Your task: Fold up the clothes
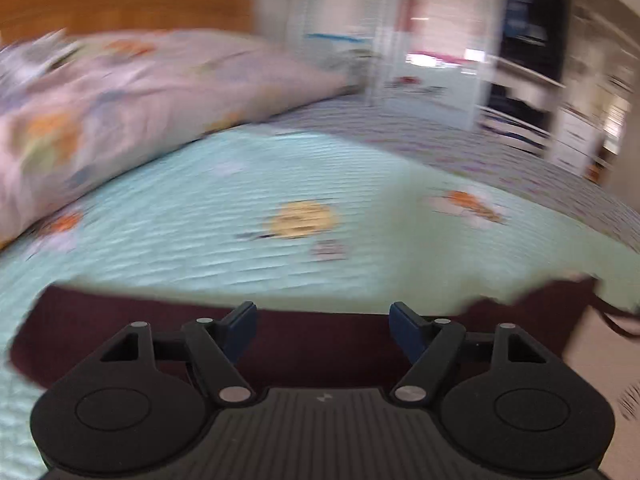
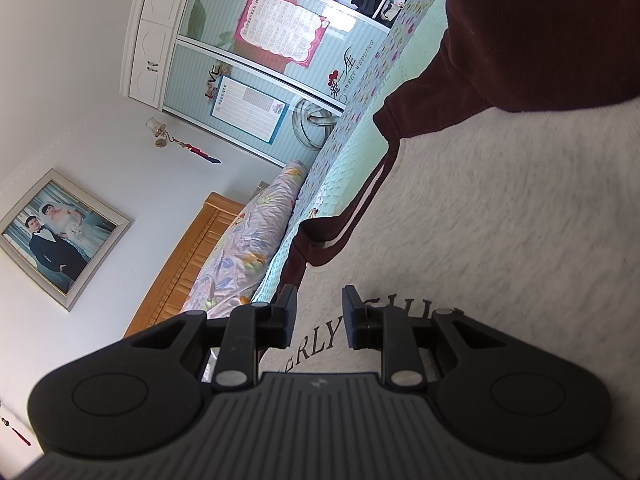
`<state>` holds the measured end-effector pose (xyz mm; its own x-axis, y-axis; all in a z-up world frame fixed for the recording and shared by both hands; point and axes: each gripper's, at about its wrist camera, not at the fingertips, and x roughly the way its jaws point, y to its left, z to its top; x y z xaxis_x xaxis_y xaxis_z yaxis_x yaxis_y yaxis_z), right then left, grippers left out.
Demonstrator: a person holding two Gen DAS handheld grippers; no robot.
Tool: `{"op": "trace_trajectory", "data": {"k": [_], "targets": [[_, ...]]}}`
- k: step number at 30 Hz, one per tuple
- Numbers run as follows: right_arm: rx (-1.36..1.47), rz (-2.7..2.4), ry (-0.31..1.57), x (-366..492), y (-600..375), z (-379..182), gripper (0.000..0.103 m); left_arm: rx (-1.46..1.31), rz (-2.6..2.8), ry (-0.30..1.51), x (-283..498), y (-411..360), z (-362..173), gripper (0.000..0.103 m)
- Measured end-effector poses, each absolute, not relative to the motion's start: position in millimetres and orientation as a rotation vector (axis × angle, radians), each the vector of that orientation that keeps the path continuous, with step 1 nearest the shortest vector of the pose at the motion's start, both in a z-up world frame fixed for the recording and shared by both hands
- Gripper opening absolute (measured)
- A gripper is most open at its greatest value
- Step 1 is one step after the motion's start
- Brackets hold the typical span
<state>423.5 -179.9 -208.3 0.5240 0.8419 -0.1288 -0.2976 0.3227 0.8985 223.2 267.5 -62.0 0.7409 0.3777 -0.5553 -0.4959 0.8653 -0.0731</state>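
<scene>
We hold our left gripper [image 1: 323, 330] tipped downward with its blue-padded jaws spread wide and nothing between them (the view from it is smeared with blur). Our right gripper [image 2: 320, 316] sits nearly level, rolled well to one side, its jaws only partly apart, and the pads press on nothing that we can see
</scene>
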Motion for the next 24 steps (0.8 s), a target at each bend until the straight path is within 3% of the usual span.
{"op": "trace_trajectory", "data": {"k": [5,11,13,16,24], "targets": [[0.969,0.83,0.672,423.9,-179.2,-209.1,0.028,-0.129,0.399,0.766,256.3,224.0,-123.7,0.095],[0.976,0.835,0.669,423.7,-179.5,-209.6,0.029,-0.29,0.397,0.847,250.4,245.3,-98.6,0.092],[0.978,0.836,0.669,423.7,-179.9,-209.9,0.029,-0.309,0.436,0.788,253.7,252.3,-85.4,0.089],[0.978,0.836,0.668,423.5,-179.7,-210.2,0.03,-0.233,0.545,0.721,274.2,270.9,-75.8,0.093],[0.979,0.837,0.668,424.1,-178.7,-209.9,0.03,-0.04,0.315,0.846,316.2,317.4,-108.8,0.089]]}}
